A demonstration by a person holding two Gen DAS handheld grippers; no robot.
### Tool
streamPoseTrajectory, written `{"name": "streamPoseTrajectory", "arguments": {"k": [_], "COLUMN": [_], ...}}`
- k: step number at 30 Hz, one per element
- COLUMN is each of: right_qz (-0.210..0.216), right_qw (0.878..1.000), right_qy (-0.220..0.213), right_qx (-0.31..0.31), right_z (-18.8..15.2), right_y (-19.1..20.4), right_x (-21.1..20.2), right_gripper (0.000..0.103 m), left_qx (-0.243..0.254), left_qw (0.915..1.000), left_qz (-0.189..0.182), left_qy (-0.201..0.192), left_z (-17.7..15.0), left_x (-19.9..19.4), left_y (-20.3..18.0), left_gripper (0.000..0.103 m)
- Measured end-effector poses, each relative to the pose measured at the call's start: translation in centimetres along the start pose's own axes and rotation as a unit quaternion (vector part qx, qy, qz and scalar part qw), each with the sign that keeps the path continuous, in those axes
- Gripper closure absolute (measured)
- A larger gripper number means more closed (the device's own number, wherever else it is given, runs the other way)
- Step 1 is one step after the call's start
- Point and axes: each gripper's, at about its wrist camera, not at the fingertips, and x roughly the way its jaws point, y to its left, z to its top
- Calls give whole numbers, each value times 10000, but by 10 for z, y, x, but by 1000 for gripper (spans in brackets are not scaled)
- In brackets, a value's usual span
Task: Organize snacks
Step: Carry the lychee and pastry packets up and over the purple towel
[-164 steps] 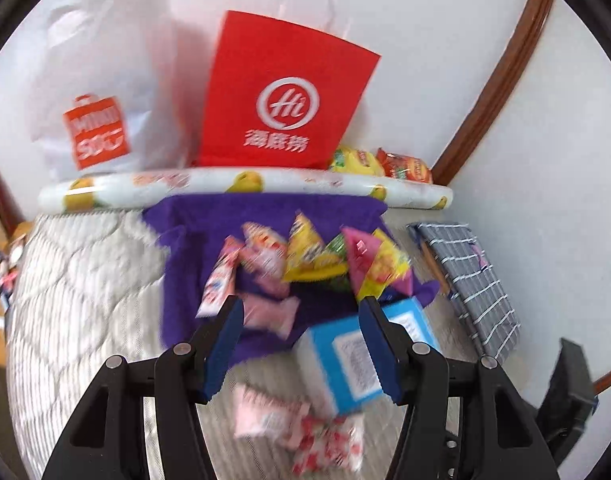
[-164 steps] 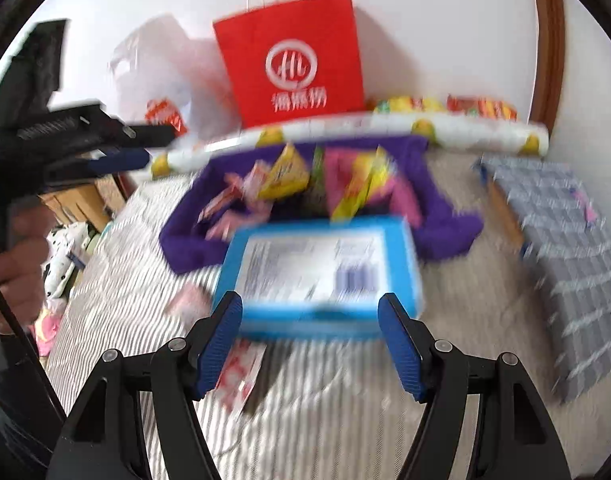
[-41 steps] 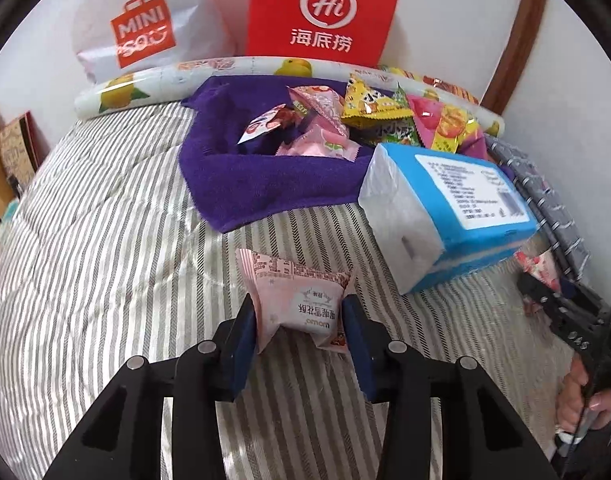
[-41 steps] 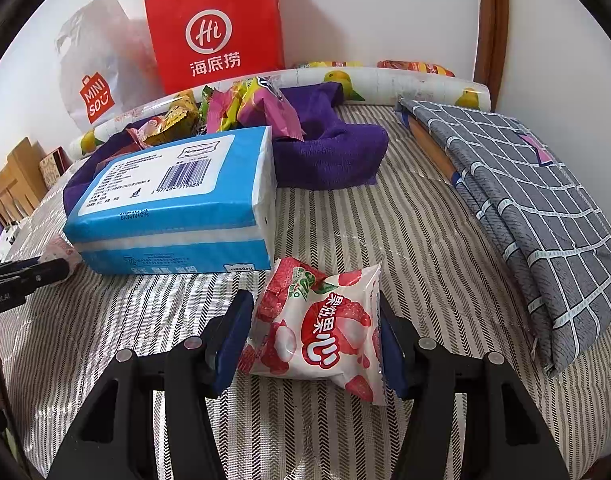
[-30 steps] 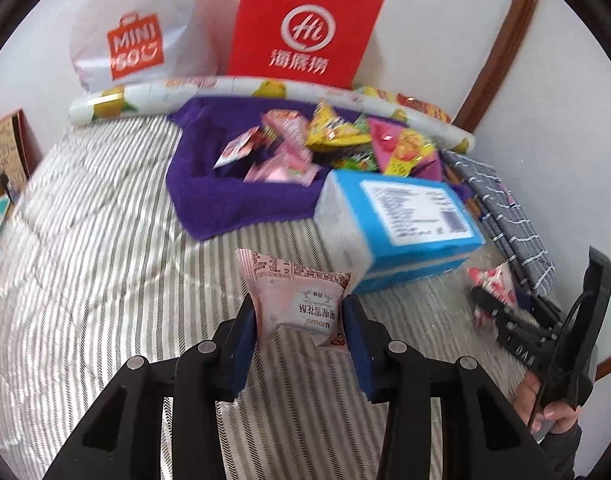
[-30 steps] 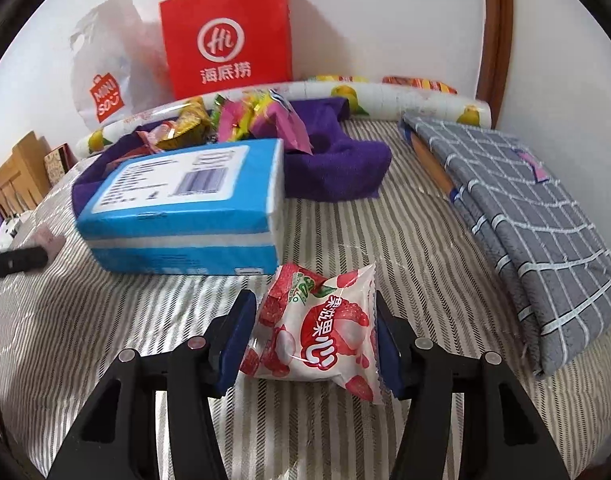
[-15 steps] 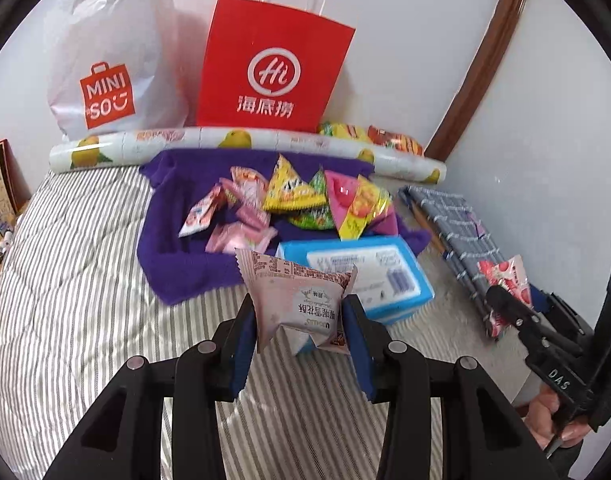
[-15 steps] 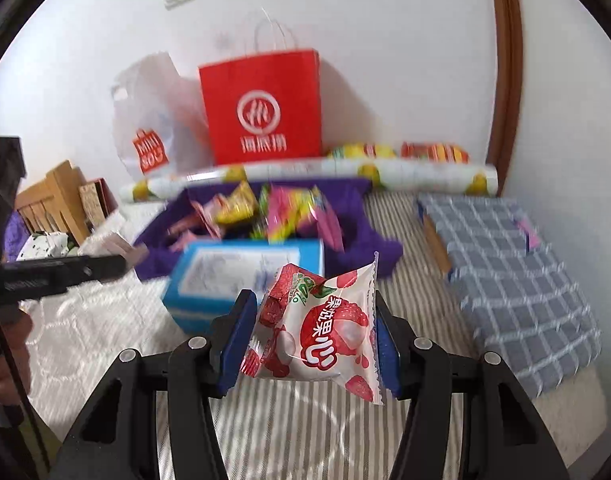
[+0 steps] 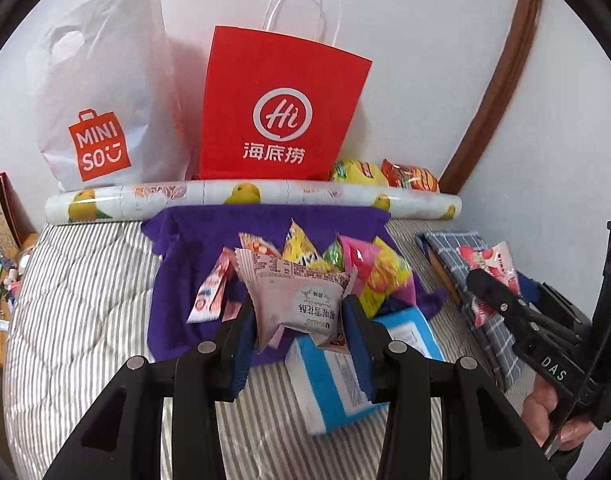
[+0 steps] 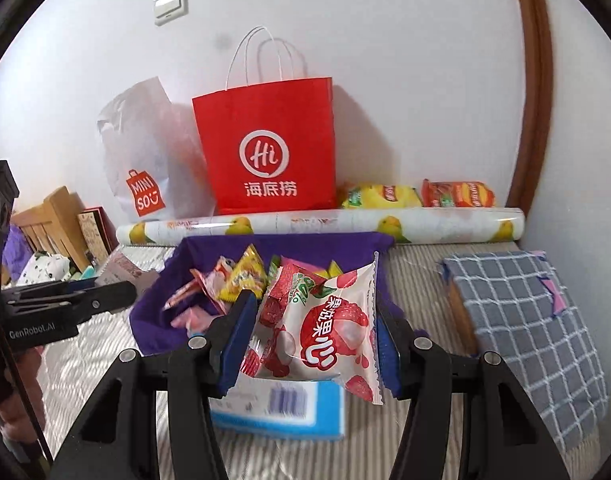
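Currently, two items in hand, left to right. Left gripper (image 9: 297,334): clamped on the pale pink snack packet (image 9: 295,300), which I carry in the air in front of the purple cloth (image 9: 177,236) where the other snacks (image 9: 369,272) lie heaped. Right gripper (image 10: 311,338): clamped on the lychee jelly packet (image 10: 325,324), aloft over the blue tissue box (image 10: 281,412). To do this well, I judge: bring each packet above the pile, clear of the box, lower close before releasing, and keep my two tools apart so they do not collide.
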Motion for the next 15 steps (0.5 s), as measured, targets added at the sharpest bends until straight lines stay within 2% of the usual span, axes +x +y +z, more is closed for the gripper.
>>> {"name": "streamPoseTrajectory", "arguments": {"k": [10, 12, 15], "right_qz": [289, 347, 482], "right_qw": [9994, 9992, 9984], "right_qy": [-149, -165, -167], "right_qx": [98, 146, 247], "right_z": [41, 47, 52], "right_y": [10, 12, 12], "right_x": [43, 52, 66], "right_gripper": [48, 48, 48], "left_qx": [-389, -477, -429], "left_qw": [9991, 9987, 9986], "left_qz": [122, 51, 208], "left_qy": [-111, -158, -238], "left_z": [29, 33, 37], "left_x": [37, 43, 52], "left_y": [16, 19, 19], "left_gripper": [63, 63, 63]}}
